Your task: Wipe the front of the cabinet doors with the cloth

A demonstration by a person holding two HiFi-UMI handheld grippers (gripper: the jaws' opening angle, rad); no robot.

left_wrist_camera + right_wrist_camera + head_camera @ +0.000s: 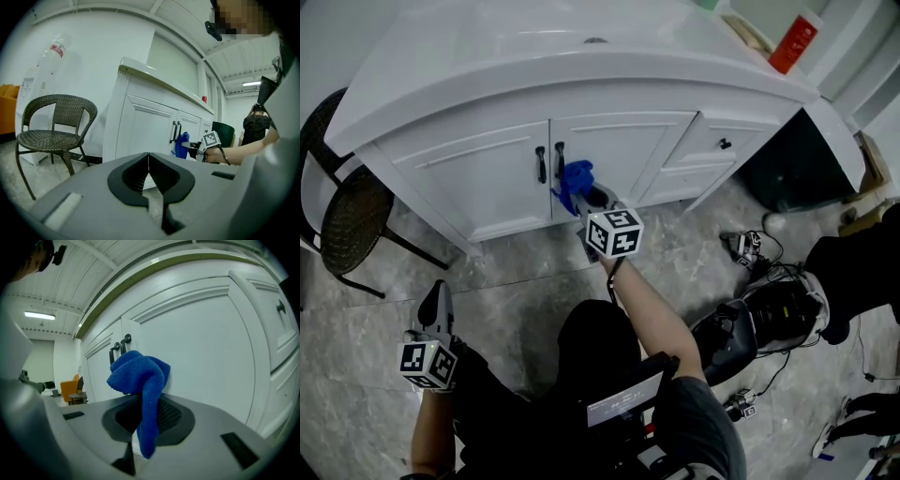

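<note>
A white vanity cabinet (487, 173) has two doors with dark handles (541, 164) at their meeting edge. My right gripper (581, 199) is shut on a bunched blue cloth (576, 182) and holds it against the right door (623, 150), just right of the handles. In the right gripper view the blue cloth (140, 380) hangs from the shut jaws close to the door panel (206, 348). My left gripper (438, 302) hangs low at the left above the floor, shut and empty; its view shows the cabinet doors (145, 129) and the cloth (182, 143) from the side.
A dark wicker chair (347, 216) stands left of the cabinet. A red bottle (794, 42) sits on the countertop at the right. Cables and dark equipment (769, 309) lie on the grey tiled floor at the right. Drawers (717, 145) sit right of the doors.
</note>
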